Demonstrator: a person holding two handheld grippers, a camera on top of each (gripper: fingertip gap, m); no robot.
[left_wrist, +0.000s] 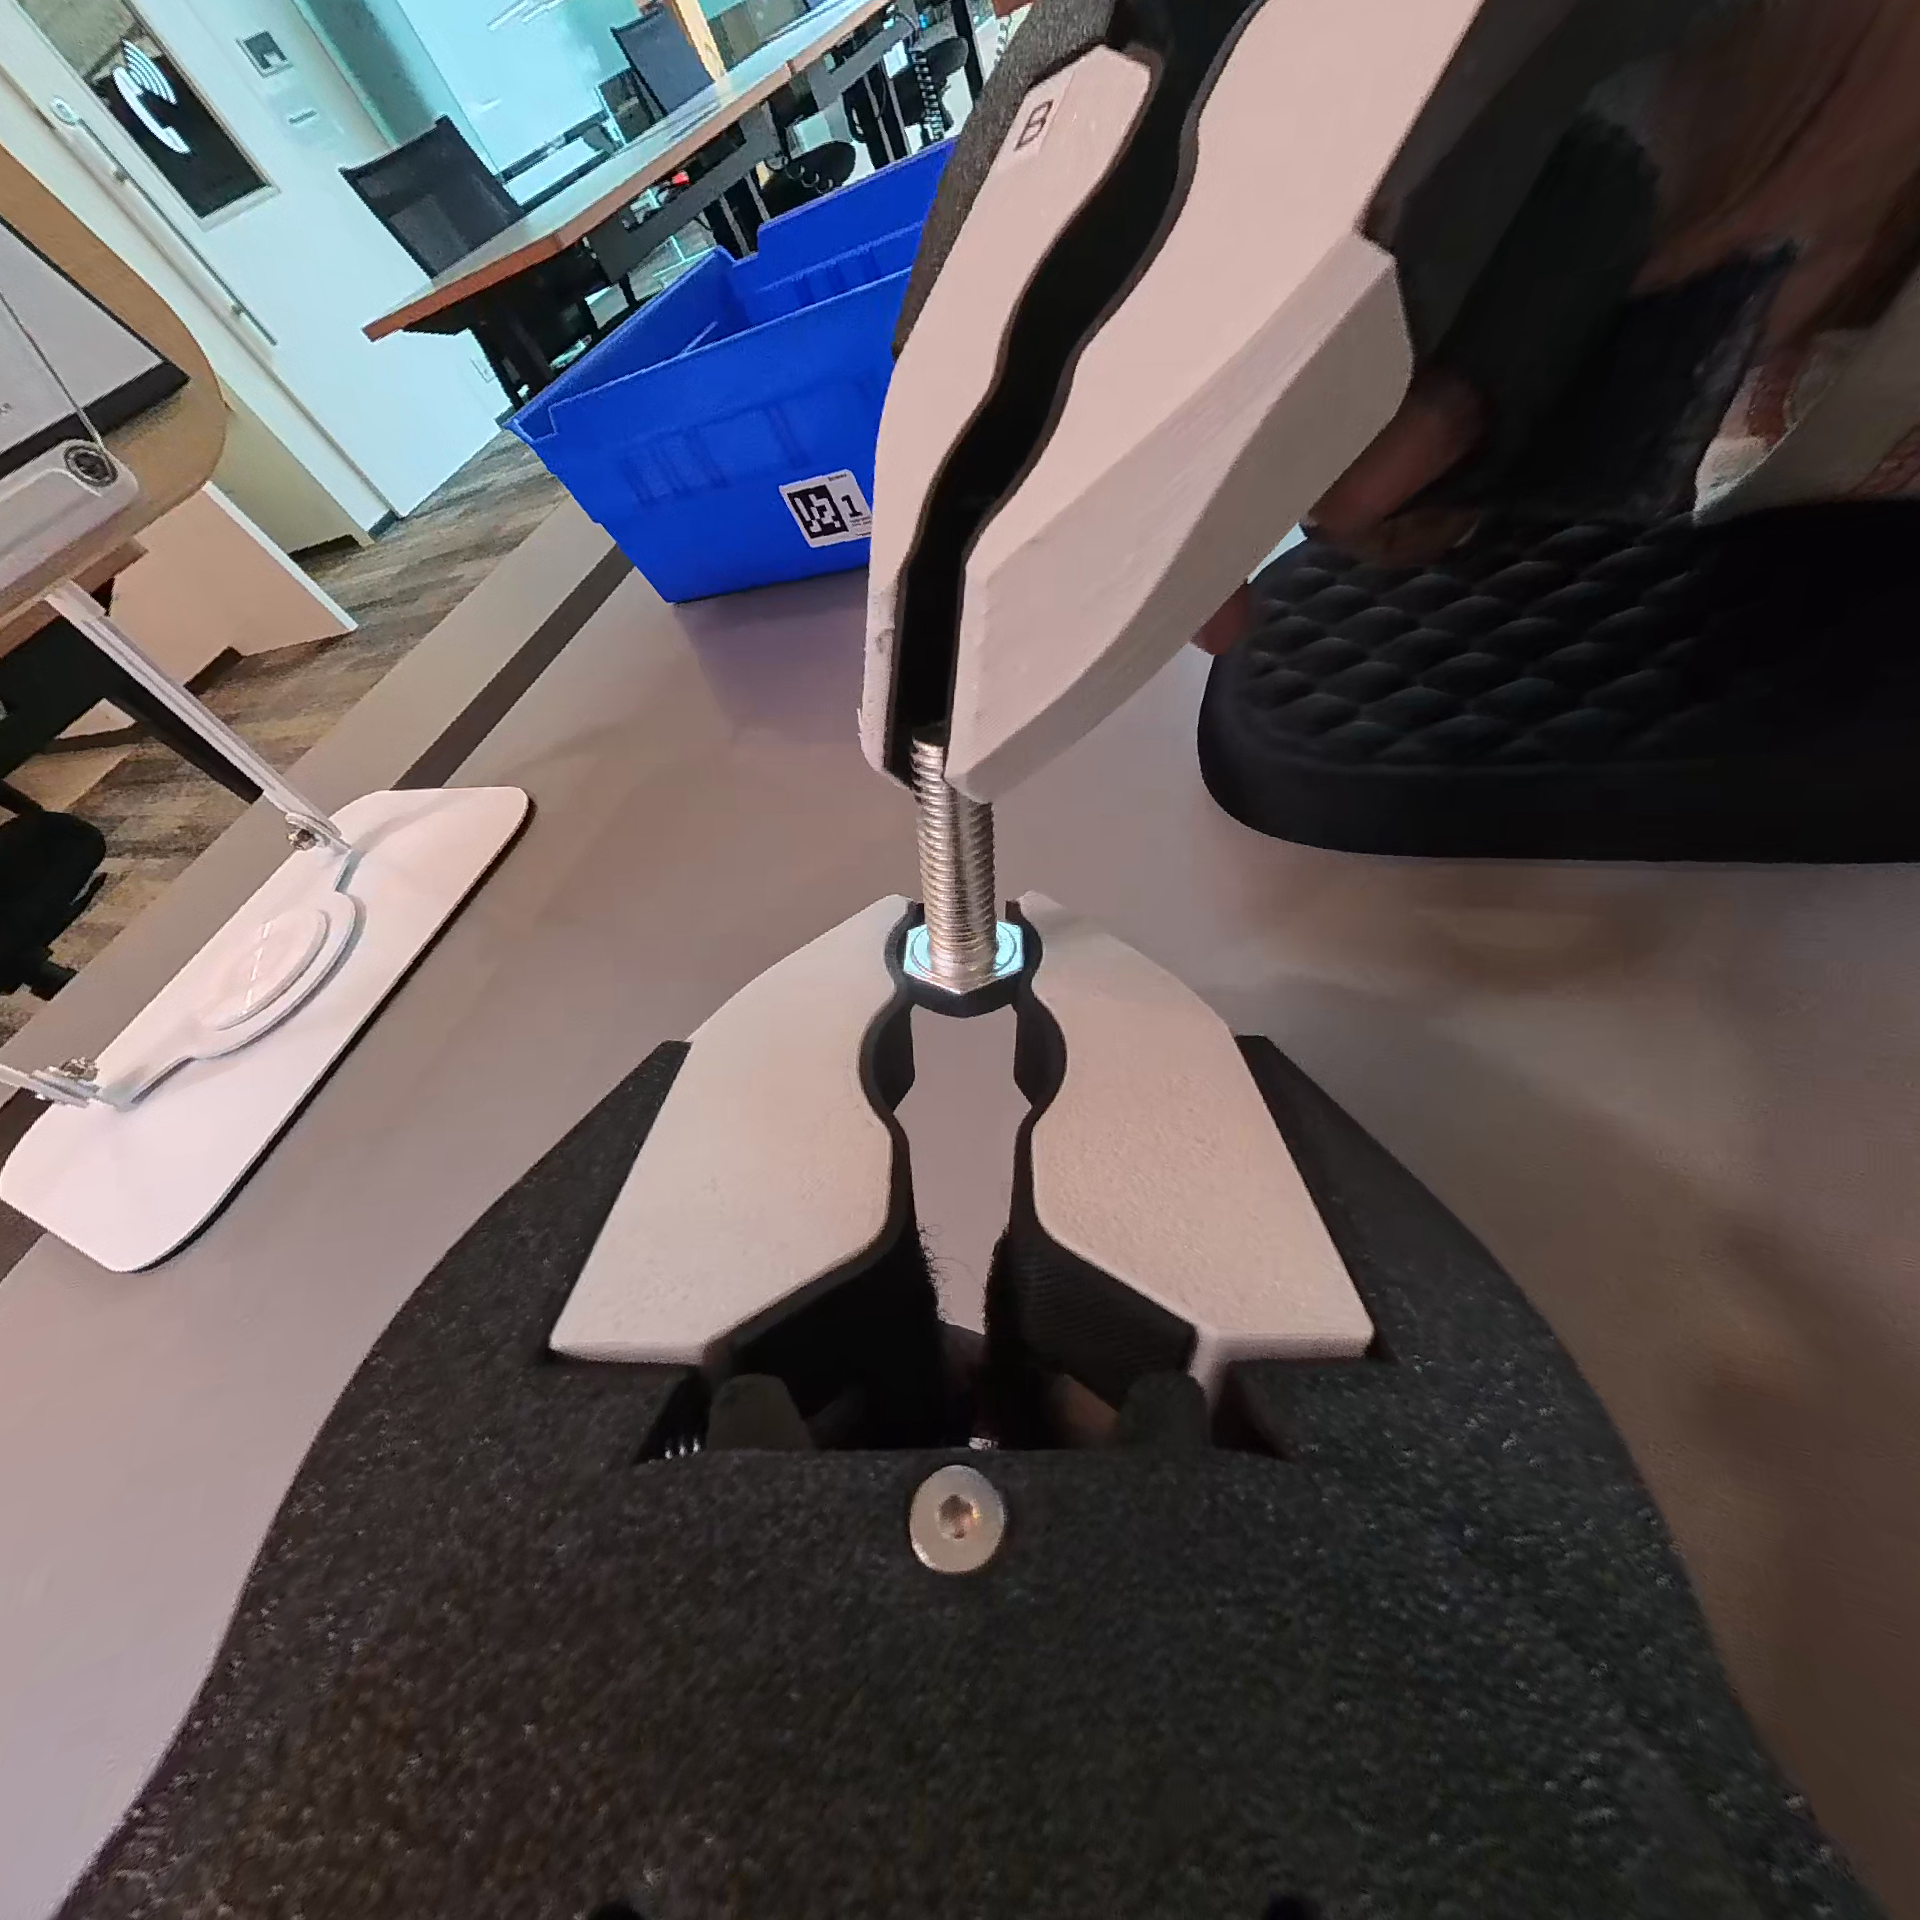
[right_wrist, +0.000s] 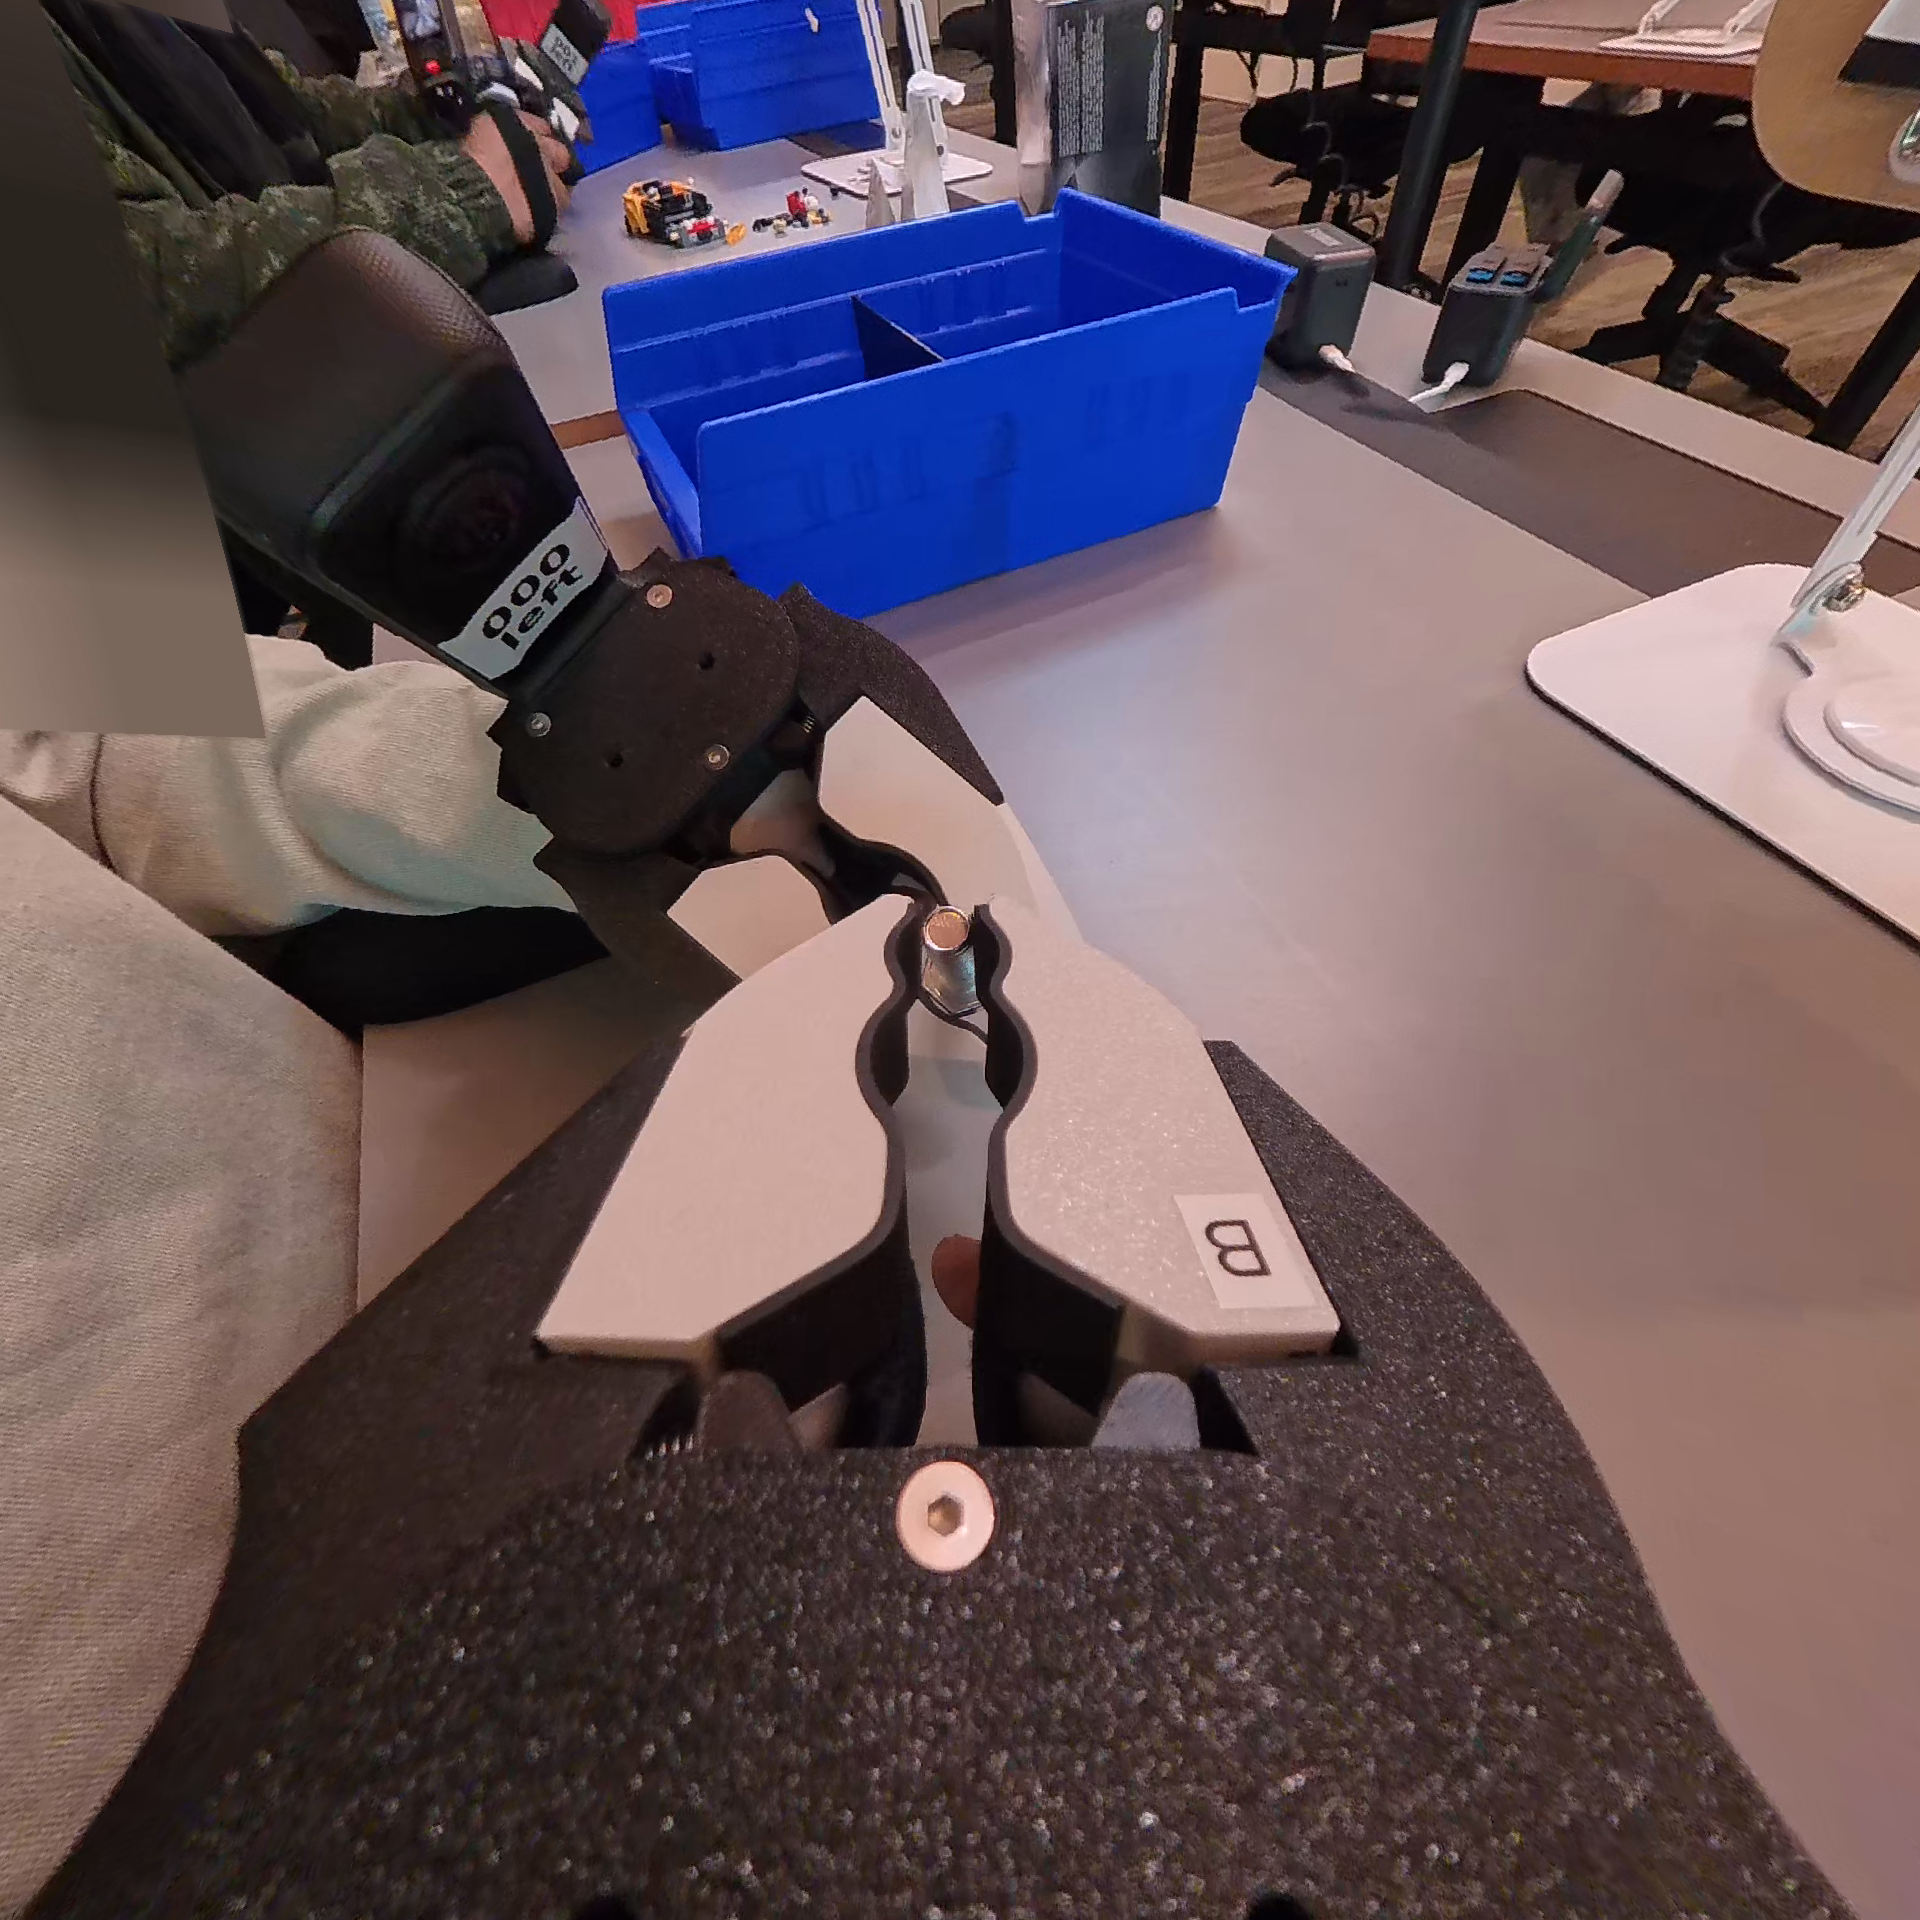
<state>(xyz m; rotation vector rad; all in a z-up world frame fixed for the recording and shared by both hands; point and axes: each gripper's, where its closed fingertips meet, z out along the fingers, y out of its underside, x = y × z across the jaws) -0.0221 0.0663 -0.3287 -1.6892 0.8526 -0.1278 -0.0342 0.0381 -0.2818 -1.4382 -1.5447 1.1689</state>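
Observation:
In the left wrist view my left gripper (left_wrist: 961, 920) is shut on a silver hex nut (left_wrist: 961, 971), gripped flat in the notch of its black pads just above the grey table (left_wrist: 644, 748). My right gripper (left_wrist: 925, 753) comes down from above, shut on the upper end of a silver threaded bolt (left_wrist: 956, 852). The bolt stands upright with its lower end in the nut's hole. In the right wrist view the right gripper (right_wrist: 940, 920) clamps the bolt (right_wrist: 948, 961), seen end-on, with the left gripper's black body (right_wrist: 644, 727) to the left.
A blue divided bin (right_wrist: 935, 447) stands behind the grippers on the table and also shows in the left wrist view (left_wrist: 727, 436). A white stand base (left_wrist: 260, 1029) lies at the left. A black quilted pad (left_wrist: 1558, 707) lies at the right. Black chargers (right_wrist: 1320, 291) sit behind the bin. Some 5 cm of space lies between my two pairs of fingers.

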